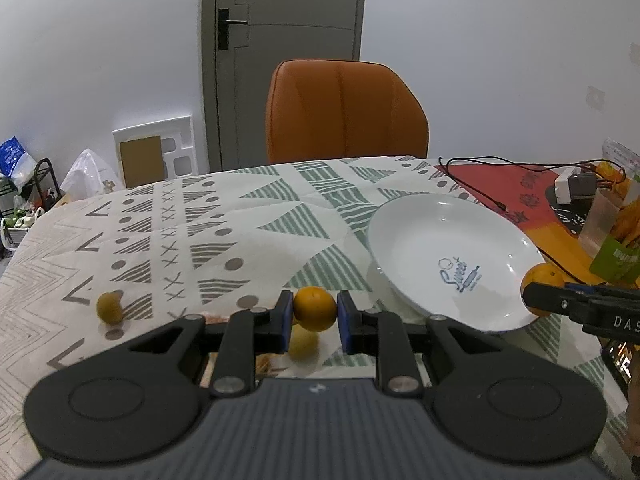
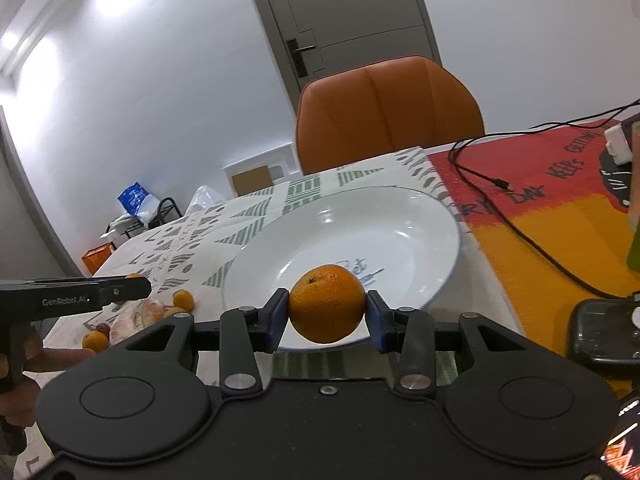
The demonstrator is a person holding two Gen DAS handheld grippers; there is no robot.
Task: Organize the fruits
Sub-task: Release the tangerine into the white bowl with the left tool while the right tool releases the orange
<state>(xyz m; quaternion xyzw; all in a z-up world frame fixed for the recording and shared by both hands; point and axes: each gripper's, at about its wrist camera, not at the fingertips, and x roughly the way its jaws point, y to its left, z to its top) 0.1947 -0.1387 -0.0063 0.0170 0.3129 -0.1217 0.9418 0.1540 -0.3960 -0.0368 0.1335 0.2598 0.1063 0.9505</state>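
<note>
A: Two oranges up at once. Left tongs (image 1: 315, 322) pinching a small orange (image 1: 315, 308), lifted clear of the bench (image 1: 200, 240), short of the plate (image 1: 420, 216) & to its left. Right tongs (image 2: 326, 320) pinching a bigger orange (image 2: 327, 302) just over the plate's near rim.

B: Plate's got nothing in it yet?

A: Looks bare, just the blue print in the middle. I'd say right side goes first: carry fwd past the rim, lower till fruit's nearly on the dish, then spread the pads slow so it doesn't roll. Dish slopes in, so it should settle twd centre.

B: Left side?

A: Wait till the right one's out, else they crowd each other over the same rim. Then swing right & in.

B: Loose fruit still out?

A: Yes. Yellowish fruit (image 1: 110, 307) on the cloth at left, another under the left tongs, plus a few more small ones near a bag (image 2: 138, 316) in the right view.

B: Room?

A: Cloth left of plate is open. Right of it, black cable (image 1: 480, 196) runs close by the rim, clutter past that. Far bench edge meets an orange chair (image 1: 344, 112), well apart.
</note>
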